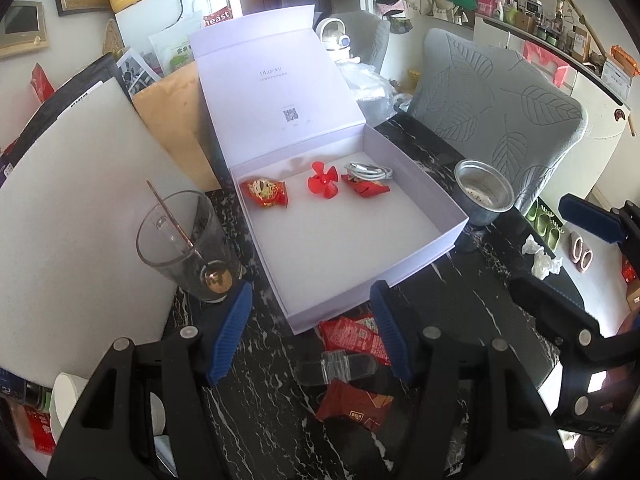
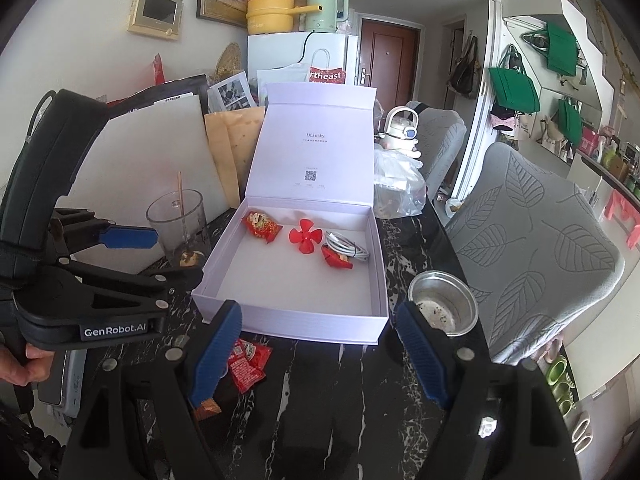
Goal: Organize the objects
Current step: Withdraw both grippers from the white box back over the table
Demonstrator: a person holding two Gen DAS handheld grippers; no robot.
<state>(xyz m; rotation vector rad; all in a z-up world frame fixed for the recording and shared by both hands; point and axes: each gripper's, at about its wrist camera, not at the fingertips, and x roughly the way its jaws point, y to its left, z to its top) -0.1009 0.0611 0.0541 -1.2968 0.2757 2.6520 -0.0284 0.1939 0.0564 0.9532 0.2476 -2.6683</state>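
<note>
Lying crosswise: clear tube (image 1: 338, 366) | left gripper (image 1: 312, 334) spread | right gripper (image 2: 318, 350) spread, empty

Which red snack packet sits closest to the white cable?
The red packet touching the white cable in the box, right of the red propeller; other packets lie apart.

1. A clear drinking glass (image 1: 182, 240) with a thin stick leaning inside is seen standing on the black marbled tabletop (image 1: 460, 304).
2. A small metal cup (image 2: 444, 302) is placed upright near the tabletop's edge.
3. A grey chair cover patterned with leaves (image 2: 536, 240) is seen beside the tabletop.
4. A yellow cooking pot (image 2: 270, 14) and a pale green kettle (image 2: 324, 10) are set on a white fridge (image 2: 296, 50).
5. Green tote bags (image 2: 514, 90) are hung on the wall.
</note>
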